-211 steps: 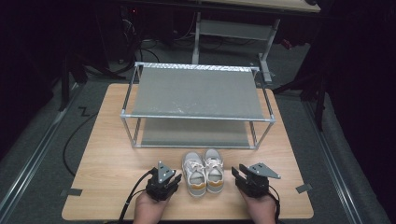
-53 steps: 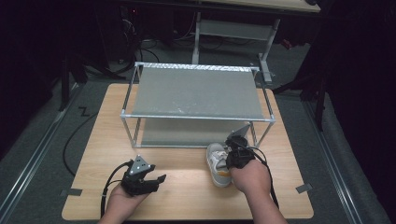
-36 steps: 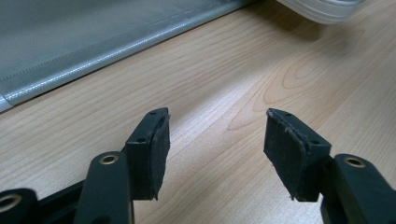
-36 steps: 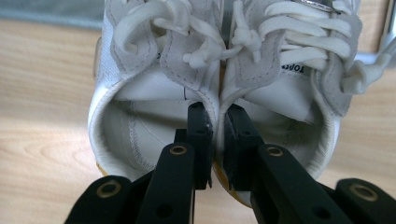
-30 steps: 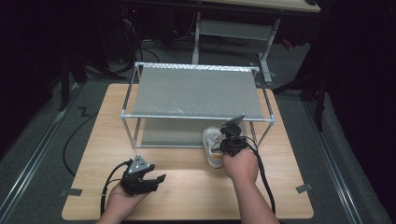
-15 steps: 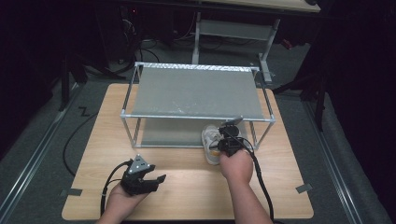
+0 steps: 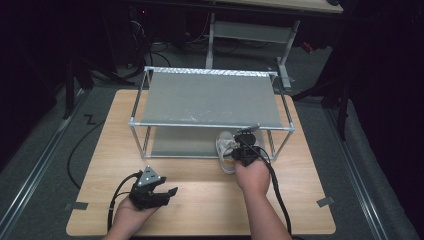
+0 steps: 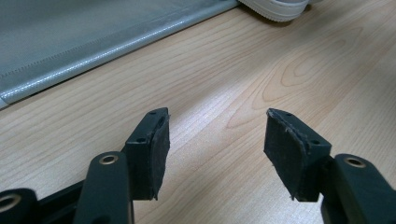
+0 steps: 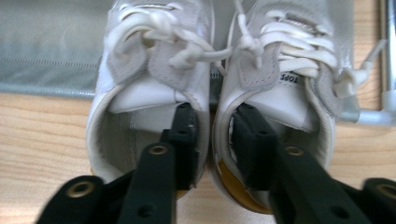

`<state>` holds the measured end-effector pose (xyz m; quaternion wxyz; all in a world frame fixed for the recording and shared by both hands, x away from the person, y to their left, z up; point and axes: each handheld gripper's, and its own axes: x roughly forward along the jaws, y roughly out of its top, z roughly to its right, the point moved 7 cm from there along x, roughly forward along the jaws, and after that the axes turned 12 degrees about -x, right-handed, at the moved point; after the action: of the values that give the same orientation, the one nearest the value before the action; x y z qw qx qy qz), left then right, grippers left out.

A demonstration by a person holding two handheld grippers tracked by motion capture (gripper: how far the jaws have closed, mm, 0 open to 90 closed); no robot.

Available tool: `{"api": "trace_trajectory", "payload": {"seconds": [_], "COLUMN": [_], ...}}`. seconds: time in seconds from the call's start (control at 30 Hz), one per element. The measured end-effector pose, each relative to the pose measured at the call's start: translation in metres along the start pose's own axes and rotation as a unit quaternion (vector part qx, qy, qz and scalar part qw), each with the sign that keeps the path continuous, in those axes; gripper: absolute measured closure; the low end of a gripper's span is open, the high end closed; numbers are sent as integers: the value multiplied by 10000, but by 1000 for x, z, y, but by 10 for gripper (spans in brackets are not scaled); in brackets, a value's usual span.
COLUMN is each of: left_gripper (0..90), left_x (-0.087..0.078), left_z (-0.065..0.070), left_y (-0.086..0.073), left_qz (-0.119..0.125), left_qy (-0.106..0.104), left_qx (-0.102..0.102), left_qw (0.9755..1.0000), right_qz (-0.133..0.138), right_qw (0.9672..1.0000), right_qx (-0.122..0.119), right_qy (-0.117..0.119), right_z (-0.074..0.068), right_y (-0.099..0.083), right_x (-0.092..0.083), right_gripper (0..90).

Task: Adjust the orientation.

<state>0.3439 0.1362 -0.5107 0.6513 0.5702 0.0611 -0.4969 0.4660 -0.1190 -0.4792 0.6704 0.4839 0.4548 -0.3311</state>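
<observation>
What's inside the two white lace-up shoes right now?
One black jaw of the right gripper sits inside each of the white lace-up shoes, pinching their inner walls together. Yellow insole shows; the toes are hidden.

High view: we look forward and down on the tabletop (image 7: pixel 200 200) from above its near edge. Left gripper view: we sit low, close over bare wood. Right gripper view: we press near the white shoes (image 9: pixel 210 93), shared with both others.

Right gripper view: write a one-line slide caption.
Right gripper pinches the touching inner walls of two white shoes, toes at the shelf rack's lower shelf.
</observation>
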Motion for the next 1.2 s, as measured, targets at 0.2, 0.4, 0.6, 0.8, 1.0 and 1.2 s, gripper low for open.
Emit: {"api": "trace_trajectory", "payload": {"seconds": [0.2, 0.4, 0.6, 0.8, 1.0, 1.2], "left_gripper": [409, 409, 409, 409, 409, 409], "left_x": [0, 1, 1, 1, 0, 1], "left_z": [0, 0, 0, 0, 1, 1], "left_y": [0, -1, 0, 0, 0, -1], "left_qz": [-8, -24, -11, -12, -14, -45], "left_qy": [1, 10, 9, 5, 7, 10], "left_qx": [6, 19, 11, 21, 21, 45], "left_qw": [10000, 10000, 10000, 10000, 10000, 10000], "right_qz": [64, 45, 14, -46, 58, 116], "right_qw": [9999, 10000, 10000, 10000, 9999, 9999], "right_qx": [-63, -54, -38, 11, -80, -51], "right_qy": [62, 50, 9, -21, -88, -79], "right_z": [0, 0, 0, -1, 0, -1], "right_y": [0, 0, 0, -2, -3, -4], "right_x": [-2, -2, -3, -4, -3, -4], "right_gripper": [595, 575, 585, 608, 606, 598]}}
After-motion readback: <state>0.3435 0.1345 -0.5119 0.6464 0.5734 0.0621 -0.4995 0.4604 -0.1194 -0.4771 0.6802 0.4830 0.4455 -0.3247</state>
